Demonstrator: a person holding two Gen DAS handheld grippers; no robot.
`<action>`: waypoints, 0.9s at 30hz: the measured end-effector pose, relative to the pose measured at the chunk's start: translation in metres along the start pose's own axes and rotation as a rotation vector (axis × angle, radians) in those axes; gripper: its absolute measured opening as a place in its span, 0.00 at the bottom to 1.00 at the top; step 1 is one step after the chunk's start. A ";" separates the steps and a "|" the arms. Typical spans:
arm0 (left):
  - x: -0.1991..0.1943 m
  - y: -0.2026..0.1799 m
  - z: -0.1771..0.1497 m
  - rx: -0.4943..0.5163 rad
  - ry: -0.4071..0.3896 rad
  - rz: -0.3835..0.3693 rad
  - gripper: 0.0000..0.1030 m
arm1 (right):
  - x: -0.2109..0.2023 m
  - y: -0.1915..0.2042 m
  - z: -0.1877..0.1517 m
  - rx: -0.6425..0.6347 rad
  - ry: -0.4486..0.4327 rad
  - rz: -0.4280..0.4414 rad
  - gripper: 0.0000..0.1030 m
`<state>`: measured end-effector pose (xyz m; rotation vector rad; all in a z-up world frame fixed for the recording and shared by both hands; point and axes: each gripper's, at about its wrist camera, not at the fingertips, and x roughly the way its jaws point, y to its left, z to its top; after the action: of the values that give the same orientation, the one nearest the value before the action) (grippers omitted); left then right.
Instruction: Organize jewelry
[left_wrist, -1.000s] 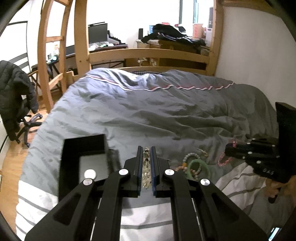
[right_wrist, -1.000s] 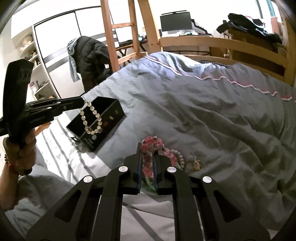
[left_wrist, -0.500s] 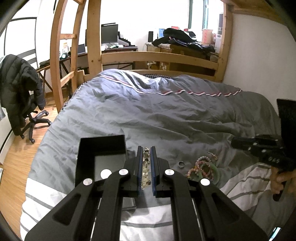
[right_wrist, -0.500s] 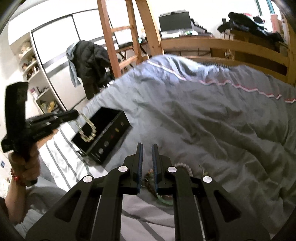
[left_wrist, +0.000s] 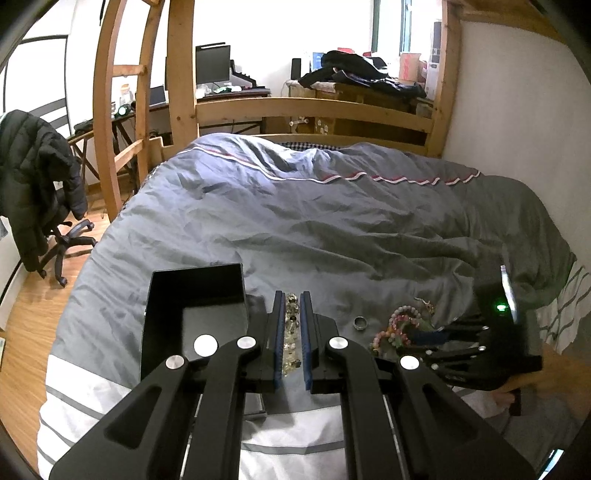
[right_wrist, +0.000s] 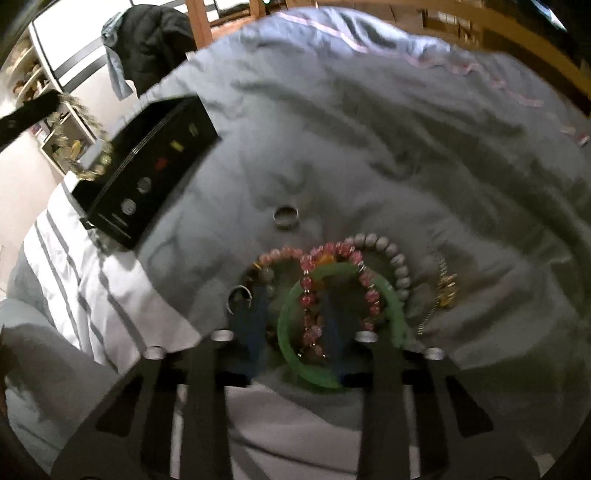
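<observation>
The left gripper's (left_wrist: 291, 341) blue-padded fingers (left_wrist: 279, 343) are drawn in narrow on a clear crystal bead bracelet (left_wrist: 291, 332), which runs lengthwise in the slot between them. It is held just beside the right wall of the open black jewelry box (left_wrist: 195, 295), over the grey duvet (left_wrist: 295, 221) near the bed's foot edge.

The right gripper (right_wrist: 291, 325) has its fingers (right_wrist: 251, 325) spread wide and lowered onto the pile of jewelry — the view is blurred, yet one blue pad sits inside the green bangle (right_wrist: 295, 354) and the other lies left of it, closed on nothing. A pink bead bracelet (right_wrist: 310, 295) crosses the bangle, with a grey bead bracelet (right_wrist: 399, 266) arcing behind it and a gold chain (right_wrist: 445, 288) just to the right. A silver ring (right_wrist: 285, 216) lies apart on the duvet, between the pile and the box — a second, smaller ring (right_wrist: 239, 297) touches the left pad.
</observation>
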<state>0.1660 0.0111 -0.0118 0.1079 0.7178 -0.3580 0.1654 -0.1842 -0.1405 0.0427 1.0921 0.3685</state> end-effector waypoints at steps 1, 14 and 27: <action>0.000 0.000 0.000 0.001 0.001 0.003 0.08 | -0.002 -0.002 0.000 0.012 -0.013 0.021 0.12; -0.003 0.003 0.001 -0.018 -0.004 0.007 0.08 | -0.067 -0.010 0.018 0.079 -0.182 0.118 0.08; -0.013 0.018 0.004 -0.043 -0.024 0.027 0.08 | -0.094 0.014 0.038 0.055 -0.239 0.154 0.08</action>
<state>0.1659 0.0310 0.0000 0.0722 0.6992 -0.3172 0.1568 -0.1953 -0.0390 0.2160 0.8639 0.4593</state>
